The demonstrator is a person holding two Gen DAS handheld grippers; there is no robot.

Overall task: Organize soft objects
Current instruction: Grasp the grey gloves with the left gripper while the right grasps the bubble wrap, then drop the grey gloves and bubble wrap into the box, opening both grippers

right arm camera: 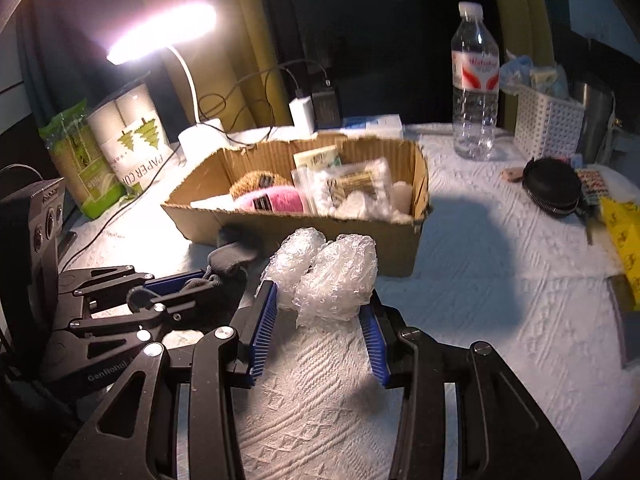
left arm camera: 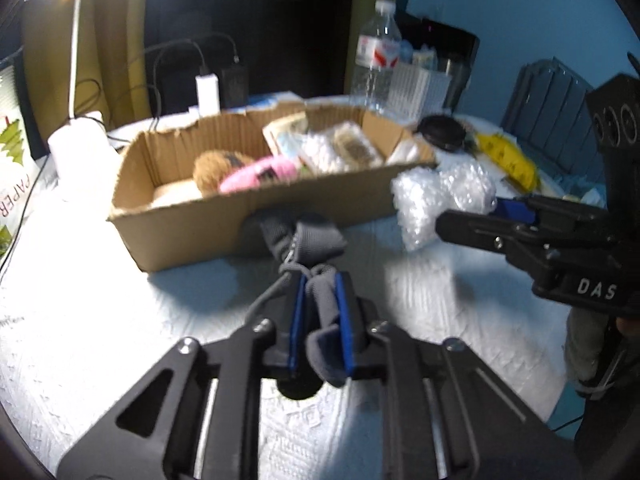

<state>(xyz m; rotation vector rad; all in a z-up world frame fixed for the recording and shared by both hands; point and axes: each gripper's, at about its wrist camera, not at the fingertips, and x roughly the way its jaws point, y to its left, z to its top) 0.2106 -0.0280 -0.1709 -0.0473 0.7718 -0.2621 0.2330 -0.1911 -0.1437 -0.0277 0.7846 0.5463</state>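
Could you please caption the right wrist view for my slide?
Right gripper holds bubble wrap before the cardboard box.

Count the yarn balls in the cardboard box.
2, both at the left end of the open cardboard box: a fuzzy brown yarn ball behind, and a pink yarn ball in front, touching it. Others may hide beneath the packets.
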